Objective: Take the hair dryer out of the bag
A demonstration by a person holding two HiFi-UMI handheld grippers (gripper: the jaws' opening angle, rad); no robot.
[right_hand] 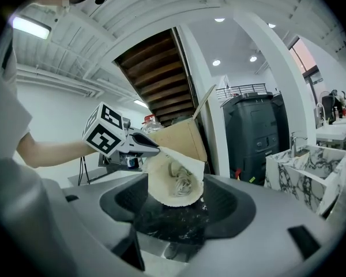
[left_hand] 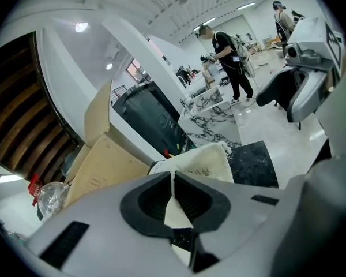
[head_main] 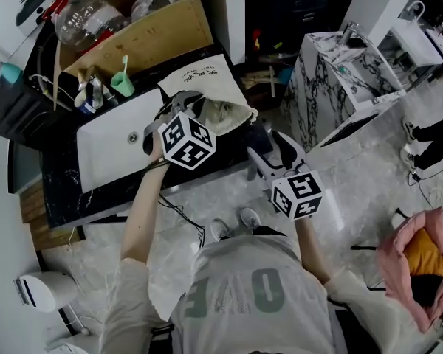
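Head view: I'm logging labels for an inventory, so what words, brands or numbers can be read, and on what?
"OF": large pale letters on the person's grey shirt; the fainter letters beside them are too washed out to read.
Dark script print on the cloth bag: too small to read.
Nothing else shows legible text.

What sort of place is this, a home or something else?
Probably a staged workspace in a large hall, not a home: white rectangular sink, open brown cardboard box, long ceiling strip lights.
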